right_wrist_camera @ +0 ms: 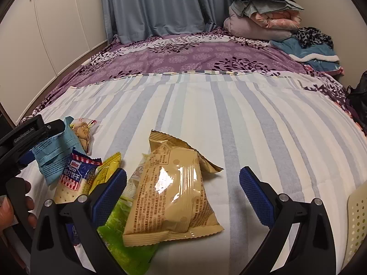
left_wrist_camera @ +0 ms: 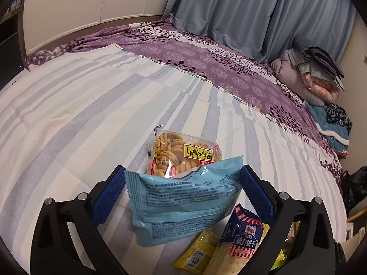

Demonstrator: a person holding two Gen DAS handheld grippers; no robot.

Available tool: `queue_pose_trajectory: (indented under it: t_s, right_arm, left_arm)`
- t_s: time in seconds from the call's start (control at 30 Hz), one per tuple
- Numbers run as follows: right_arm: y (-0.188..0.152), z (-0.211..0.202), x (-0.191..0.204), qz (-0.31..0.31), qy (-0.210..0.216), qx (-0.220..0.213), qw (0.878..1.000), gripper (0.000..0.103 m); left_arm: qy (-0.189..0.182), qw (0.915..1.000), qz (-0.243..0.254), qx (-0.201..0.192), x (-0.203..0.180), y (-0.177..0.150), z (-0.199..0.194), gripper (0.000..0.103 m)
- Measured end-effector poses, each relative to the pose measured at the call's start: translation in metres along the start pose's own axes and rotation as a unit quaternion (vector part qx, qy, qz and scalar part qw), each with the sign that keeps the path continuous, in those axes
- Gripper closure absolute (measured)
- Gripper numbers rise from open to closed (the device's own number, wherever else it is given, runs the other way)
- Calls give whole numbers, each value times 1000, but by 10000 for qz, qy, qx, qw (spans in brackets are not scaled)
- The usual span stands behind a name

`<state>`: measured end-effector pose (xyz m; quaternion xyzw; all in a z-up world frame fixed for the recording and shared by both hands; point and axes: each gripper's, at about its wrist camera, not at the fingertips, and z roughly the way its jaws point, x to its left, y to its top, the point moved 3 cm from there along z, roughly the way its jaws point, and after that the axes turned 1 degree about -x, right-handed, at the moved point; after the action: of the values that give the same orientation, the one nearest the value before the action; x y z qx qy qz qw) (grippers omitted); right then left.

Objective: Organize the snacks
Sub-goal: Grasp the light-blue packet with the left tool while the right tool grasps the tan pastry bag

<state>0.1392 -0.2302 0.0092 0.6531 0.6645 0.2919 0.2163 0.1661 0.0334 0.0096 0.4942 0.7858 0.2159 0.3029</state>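
Left wrist view shows the left gripper (left_wrist_camera: pixel 183 192) spread wide around the blue pack (left_wrist_camera: pixel 183 208), not yet pinching, while the right gripper (right_wrist_camera: pixel 183 192) gapes empty over the tan bag (right_wrist_camera: pixel 174 197); closing comes next, I reckon.

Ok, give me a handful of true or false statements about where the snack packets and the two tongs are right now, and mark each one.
1. The left tongs have the light blue packet between their pads. True.
2. The right tongs are clamped shut on the beige packet. False: they are open, and the packet lies on the bed between the pads.
3. The beige packet lies partly on top of a green packet. True.
4. The clear bag of cookies sits on the purple floral sheet. False: it lies on the striped cover.
5. A blue soda cracker packet lies beside a yellow packet. True.
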Motion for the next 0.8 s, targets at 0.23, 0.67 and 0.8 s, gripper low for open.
queue_pose_trajectory:
  t_s: [0.23,0.67,0.8]
  right_arm:
    - [-2,7,-1,-4,42,55,10000,5]
    - [1,20,4,-94,69,269,9996,5]
    - [0,18,6,-114,178,298,9993,13]
  left_arm:
    - [82,9999,125,0,-9,-1,-4,3]
    - [97,9979,29,634,6,-9,34,3]
    - [-59,9980,-24,632,13,-9,32,13]
